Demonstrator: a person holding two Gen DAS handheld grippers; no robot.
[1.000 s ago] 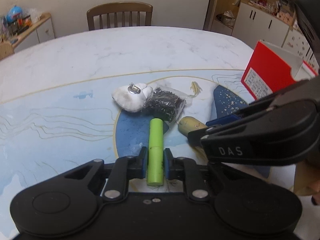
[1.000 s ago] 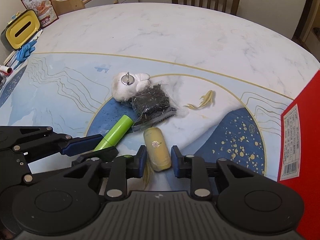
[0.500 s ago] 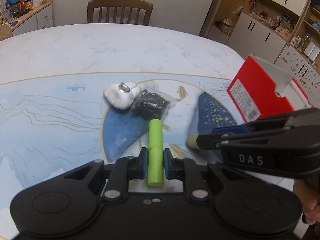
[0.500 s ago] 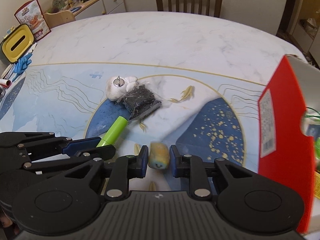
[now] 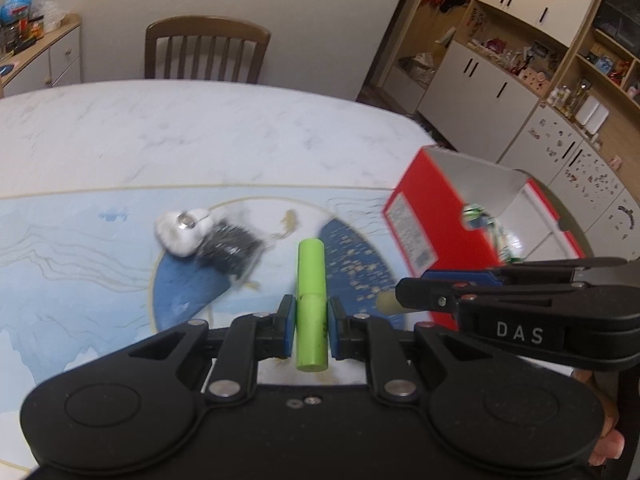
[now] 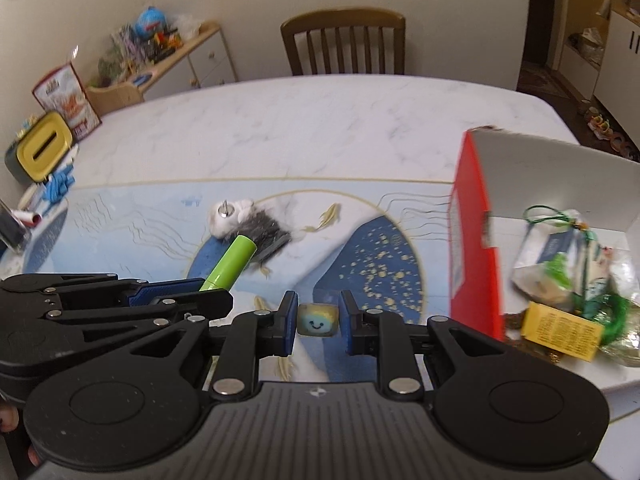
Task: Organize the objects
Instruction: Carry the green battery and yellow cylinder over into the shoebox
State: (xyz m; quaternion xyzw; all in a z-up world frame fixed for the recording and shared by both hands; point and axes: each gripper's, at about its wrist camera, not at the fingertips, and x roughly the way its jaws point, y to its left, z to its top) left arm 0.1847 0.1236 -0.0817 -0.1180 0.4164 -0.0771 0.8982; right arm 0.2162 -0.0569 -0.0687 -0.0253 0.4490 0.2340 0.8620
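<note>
Left gripper (image 5: 310, 320): fingers clamped on the green tube (image 5: 311, 304), held at lower centre of the left wrist frame, far end pointing up-frame, near end poking back past the pads. Right gripper (image 6: 318, 320): fingers closed narrow on the small yellow piece with a smiling blue face (image 6: 317, 321), at lower centre of the right wrist frame, face turned toward the camera. Both carried clear above the counter (image 5: 200, 132).

Compared with a second ago: both pieces lifted off the counter, where they had lain beside the pile. Red box (image 6: 474, 256) now far fuller in view at right of frame, open top showing packets inside. White fluffy item (image 5: 180, 230) and black bag (image 5: 230, 248) left behind at middle left, smaller and blurred.
</note>
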